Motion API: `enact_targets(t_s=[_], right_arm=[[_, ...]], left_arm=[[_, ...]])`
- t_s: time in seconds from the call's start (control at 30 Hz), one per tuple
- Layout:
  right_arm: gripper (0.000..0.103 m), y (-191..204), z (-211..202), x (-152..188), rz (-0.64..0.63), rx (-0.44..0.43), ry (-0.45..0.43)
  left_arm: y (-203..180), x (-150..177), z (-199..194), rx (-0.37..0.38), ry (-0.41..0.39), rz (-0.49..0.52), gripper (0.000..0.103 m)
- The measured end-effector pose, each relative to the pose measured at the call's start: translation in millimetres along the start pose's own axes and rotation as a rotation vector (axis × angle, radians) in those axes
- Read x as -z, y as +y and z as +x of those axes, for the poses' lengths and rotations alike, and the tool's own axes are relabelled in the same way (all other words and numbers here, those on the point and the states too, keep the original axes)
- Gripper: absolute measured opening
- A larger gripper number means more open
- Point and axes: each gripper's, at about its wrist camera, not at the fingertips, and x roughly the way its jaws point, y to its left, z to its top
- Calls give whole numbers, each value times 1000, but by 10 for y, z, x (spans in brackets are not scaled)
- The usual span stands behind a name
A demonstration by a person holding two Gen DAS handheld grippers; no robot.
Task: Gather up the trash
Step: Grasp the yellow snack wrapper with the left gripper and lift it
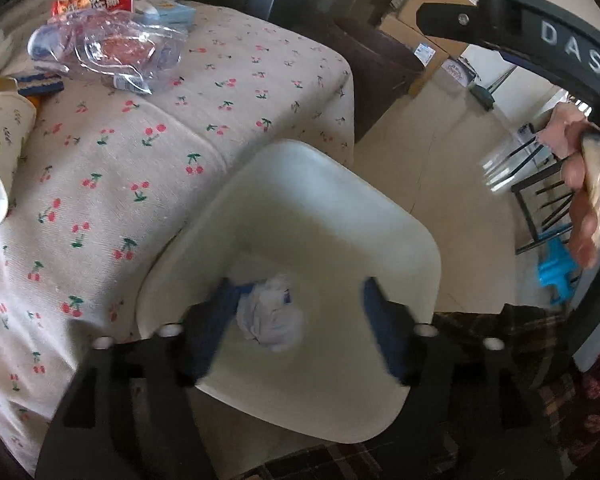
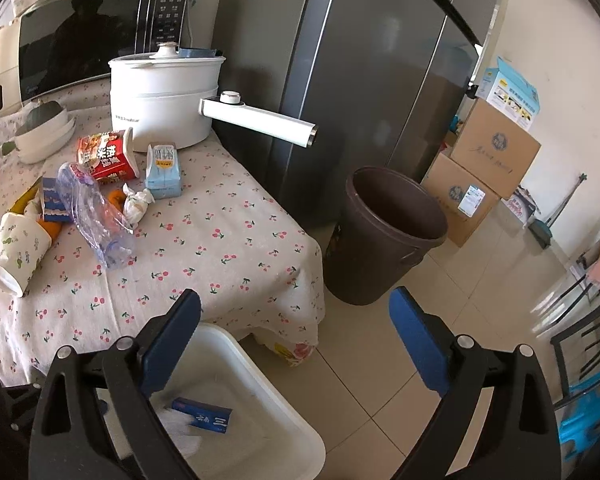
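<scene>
In the left wrist view my left gripper (image 1: 300, 296) hangs open over a white plastic bin (image 1: 340, 168). A crumpled white wad (image 1: 272, 316) sits between its blue pads, close to the left one and free of both. My right gripper (image 2: 296, 300) stands open and empty above the floor beside the white bin (image 2: 260, 364), which holds a small blue box (image 2: 202, 420). On the cherry-print tablecloth (image 2: 228, 248) lie a red noodle cup (image 2: 108, 156), a milk carton (image 2: 163, 170), a clear plastic bag (image 2: 92, 212), a crumpled paper (image 2: 138, 204) and a tipped paper cup (image 2: 18, 248).
A brown waste bin (image 2: 388, 236) stands on the floor past the table corner, in front of a grey fridge (image 2: 360, 60). A white cooker (image 2: 164, 96) pokes its handle (image 2: 260, 120) over the table edge. Cardboard boxes (image 2: 488, 152) and a black chair (image 2: 580, 320) are at the right.
</scene>
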Motion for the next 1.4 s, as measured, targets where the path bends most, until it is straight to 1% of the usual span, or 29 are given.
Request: enact_targets(t_s=[0.03, 0.1, 0.2, 0.23, 0.27, 0.3, 0.5, 0.6, 0.67, 0.73, 0.77, 0.83, 0.93, 0.97, 1.03, 1.1, 1.17, 1.23, 1.27, 1.3, 1.37, 1.4], right_arm=[[92, -2, 1, -7, 3, -1, -1], [93, 6, 2, -22, 7, 0, -1], [93, 24, 1, -45, 15, 4, -4], [93, 25, -1, -57, 20, 5, -5], [94, 26, -4, -67, 25, 6, -7], [94, 29, -6, -82, 32, 4, -10], [95, 144, -1, -149, 36, -19, -11], [96, 260, 17, -163, 12, -30, -6], [96, 343, 37, -162, -5, -42, 2], [96, 418, 51, -162, -19, -53, 10], [96, 456, 59, -160, -26, -60, 15], [96, 558, 75, -162, -42, -83, 24], [96, 710, 74, -155, -75, -101, 28], [96, 747, 74, -152, -84, -104, 30], [96, 849, 79, -140, -116, -114, 35], [96, 957, 86, -122, -151, -124, 40], [96, 1039, 93, -112, -176, -133, 45], [96, 1135, 98, -103, -196, -154, 51], [96, 1163, 102, -99, -202, -162, 54], [96, 1215, 107, -94, -213, -174, 58], [96, 1296, 103, -82, -233, -190, 61], [96, 1326, 98, -77, -241, -196, 60]], left_arm=[[23, -10, -19, -9, -5, -5, 76], [89, -22, -72, -16, -15, -27, 81], [192, -42, -180, -44, -36, -46, 82], [229, -37, -242, -58, -50, -46, 85], [278, -58, -325, -88, -75, -49, 86], [285, -42, -408, -104, -91, -52, 88], [569, -149, -874, -165, -214, -110, 88], [746, -245, -1112, -216, -284, -139, 88], [891, -335, -1257, -246, -327, -169, 93], [1099, -440, -1384, -288, -371, -220, 93], [1165, -497, -1394, -303, -381, -242, 93], [1423, -623, -1458, -340, -408, -305, 93], [1715, -717, -1492, -397, -425, -356, 93], [1851, -758, -1465, -412, -421, -379, 92], [2074, -817, -1395, -406, -392, -412, 89], [2197, -848, -1297, -404, -364, -420, 86], [2242, -870, -1179, -401, -334, -411, 81], [2285, -865, -1048, -388, -287, -398, 67], [2311, -862, -988, -383, -264, -394, 64], [2342, -859, -940, -387, -251, -393, 58], [2381, -828, -945, -380, -261, -402, 52], [2407, -829, -964, -376, -262, -408, 38]])
